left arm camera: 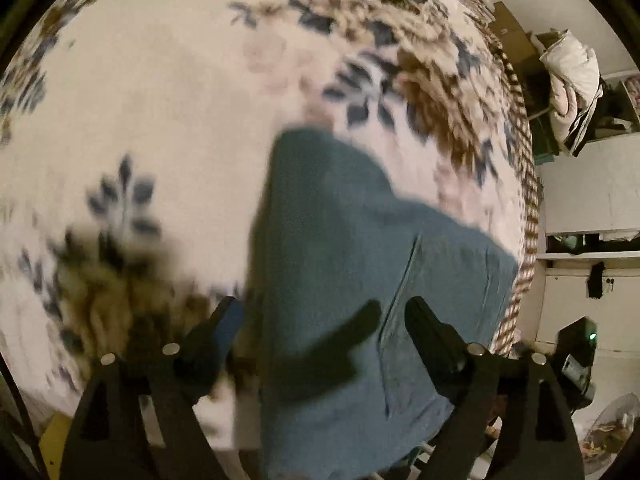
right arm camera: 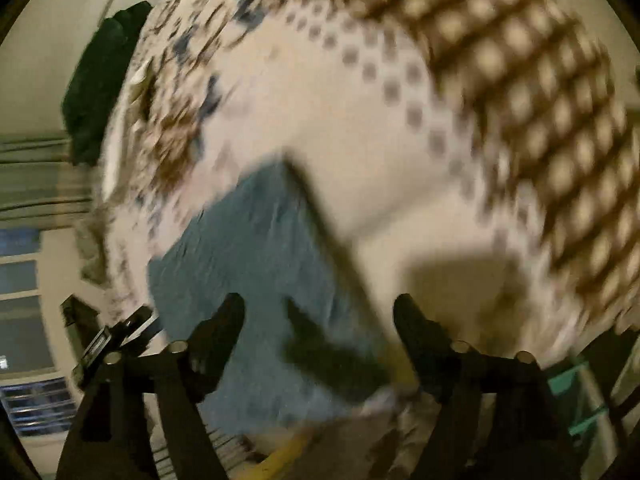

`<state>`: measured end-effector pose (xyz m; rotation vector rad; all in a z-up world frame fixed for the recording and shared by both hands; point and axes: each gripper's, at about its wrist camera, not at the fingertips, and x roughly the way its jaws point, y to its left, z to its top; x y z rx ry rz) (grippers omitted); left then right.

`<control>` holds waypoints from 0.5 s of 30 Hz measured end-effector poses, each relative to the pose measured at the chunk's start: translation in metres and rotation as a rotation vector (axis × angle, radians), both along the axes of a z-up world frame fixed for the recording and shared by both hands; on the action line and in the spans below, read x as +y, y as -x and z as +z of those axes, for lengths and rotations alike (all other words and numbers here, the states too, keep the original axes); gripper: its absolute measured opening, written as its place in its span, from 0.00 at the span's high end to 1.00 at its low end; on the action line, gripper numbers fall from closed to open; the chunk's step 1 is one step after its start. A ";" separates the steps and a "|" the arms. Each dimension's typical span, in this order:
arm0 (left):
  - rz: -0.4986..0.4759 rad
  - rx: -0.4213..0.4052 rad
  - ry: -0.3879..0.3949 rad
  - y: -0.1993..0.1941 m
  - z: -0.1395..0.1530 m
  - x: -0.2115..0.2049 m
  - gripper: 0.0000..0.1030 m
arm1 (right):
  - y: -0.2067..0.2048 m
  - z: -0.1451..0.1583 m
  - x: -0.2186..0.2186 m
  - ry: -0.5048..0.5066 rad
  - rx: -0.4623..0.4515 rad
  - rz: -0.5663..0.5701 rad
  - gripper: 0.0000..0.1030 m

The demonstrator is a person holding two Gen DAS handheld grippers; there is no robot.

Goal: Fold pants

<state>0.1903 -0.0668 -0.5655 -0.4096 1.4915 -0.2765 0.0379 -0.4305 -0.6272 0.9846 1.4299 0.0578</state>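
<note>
Blue-grey pants [left arm camera: 340, 264] lie folded flat on a floral bedspread [left arm camera: 160, 120], reaching to the bed's near edge. My left gripper [left arm camera: 322, 310] is open and empty, hovering above the near part of the pants. In the right wrist view the same pants [right arm camera: 248, 264] lie left of centre on the bedspread [right arm camera: 360, 140]. My right gripper [right arm camera: 320, 306] is open and empty above the pants' right edge. Both views are motion-blurred.
The bedspread has a brown checkered border [left arm camera: 524, 200] along its right edge, also in the right wrist view [right arm camera: 540, 120]. Shelves with bundled bedding [left arm camera: 572, 80] stand right of the bed. A dark green garment [right arm camera: 100, 92] hangs at the far left wall.
</note>
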 end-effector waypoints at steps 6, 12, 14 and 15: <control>0.071 0.122 0.163 0.033 -0.055 0.005 0.11 | 0.035 -0.075 0.050 -0.202 0.059 -0.066 0.18; 0.077 0.102 0.213 0.034 -0.066 0.009 0.07 | 0.021 -0.062 0.068 -0.322 -0.064 -0.069 0.15; 0.078 0.103 0.232 0.034 -0.068 0.011 0.06 | 0.013 -0.059 0.081 -0.208 -0.065 0.063 0.15; 0.069 0.101 0.232 0.035 -0.067 0.012 0.05 | 0.013 -0.070 0.084 -0.208 -0.035 0.068 0.15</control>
